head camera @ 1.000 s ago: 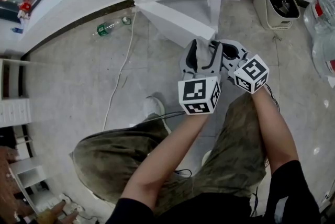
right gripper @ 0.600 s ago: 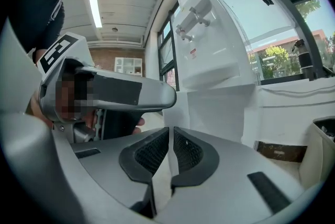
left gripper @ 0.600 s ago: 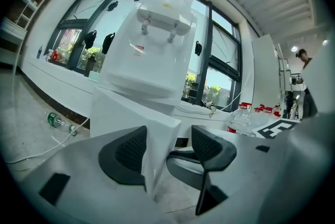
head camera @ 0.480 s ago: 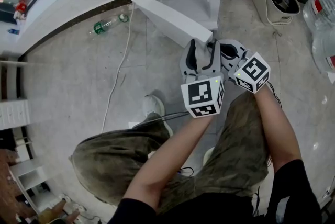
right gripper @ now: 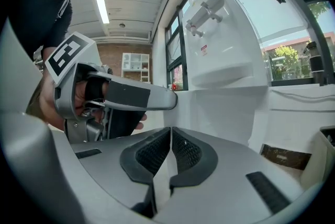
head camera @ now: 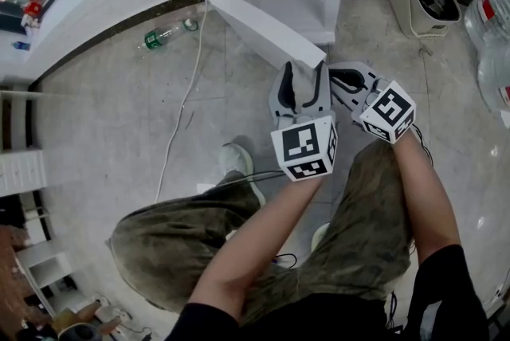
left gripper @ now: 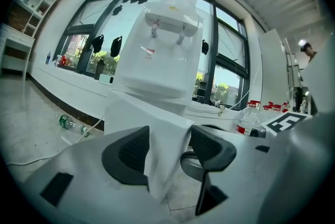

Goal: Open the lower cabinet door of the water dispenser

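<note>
Low at the front of the water dispenser, the lower cabinet door already stands swung partway out from the white body. In the head view it runs as a slanted panel from its hinge side at the upper left down to its free edge by the person's hands. That free edge sits between the jaws of the left claw, which have just been closing. In the left gripper view the panel fills the gap from pad to pad, so I judge the left claw to be gripping the door's edge. The gripped edge stands upright and the claw reaches in nearly level across it. The right claw is closed with nothing between its pads. It sits just beside the left one on the right, pointing at the dispenser's lower front but not on the door. What the next move turns on is that the hinge lies away to the upper left of the left claw in the head view. The free edge should therefore travel in an arc around that hinge, out toward the person and leftward, and the left hand is the one placed to do it. A straight pull would likely drag the edge out of the pads.
</note>
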